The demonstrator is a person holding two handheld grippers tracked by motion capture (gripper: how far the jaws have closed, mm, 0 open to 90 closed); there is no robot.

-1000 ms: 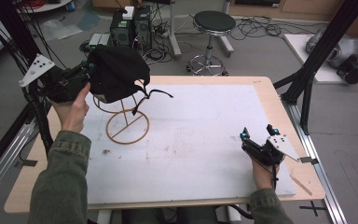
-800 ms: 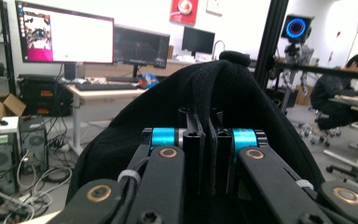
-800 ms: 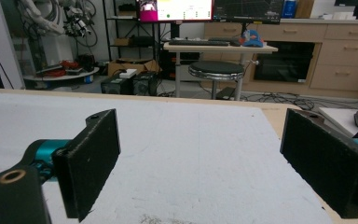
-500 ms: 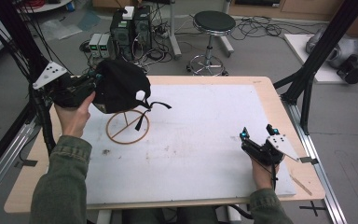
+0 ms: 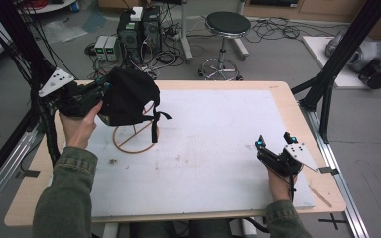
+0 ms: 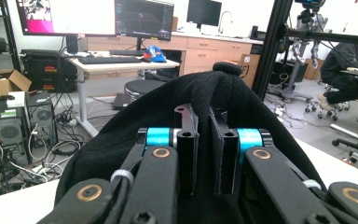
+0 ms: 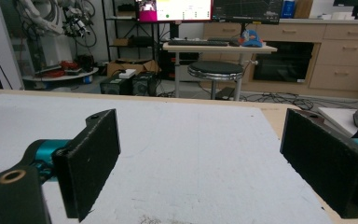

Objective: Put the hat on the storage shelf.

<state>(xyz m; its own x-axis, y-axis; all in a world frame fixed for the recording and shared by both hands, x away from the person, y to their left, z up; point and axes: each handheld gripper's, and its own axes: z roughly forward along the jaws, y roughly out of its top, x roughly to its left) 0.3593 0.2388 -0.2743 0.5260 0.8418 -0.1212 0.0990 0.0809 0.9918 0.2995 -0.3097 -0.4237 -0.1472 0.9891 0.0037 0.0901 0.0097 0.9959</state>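
Two black jaws of the left gripper [image 6: 204,154] stand almost together, pinching a fold of the black cap [image 6: 205,100] between them; in the left gripper view the dark fabric bulges up around and beyond the pads, with its top button at the crest. From the high view, the left gripper [image 5: 99,94] holds the black cap [image 5: 129,96] lifted near the far left corner of the desk [image 5: 287,104], draped over the top of a wire stand [image 5: 136,136] whose round wooden-coloured ring rests on the white mat [image 5: 213,144]. A strap of the cap hangs down beside the stand. The left hand [image 5: 82,124] wraps the gripper body, and a green sleeve runs back to the near edge.

The right gripper [image 7: 200,149] has its jaws spread wide with nothing between them, only the bare white mat ahead. In the high view the right gripper [image 5: 273,144] sits low near the near right corner of the desk, well apart from the cap and stand, held by the right hand [image 5: 278,181].
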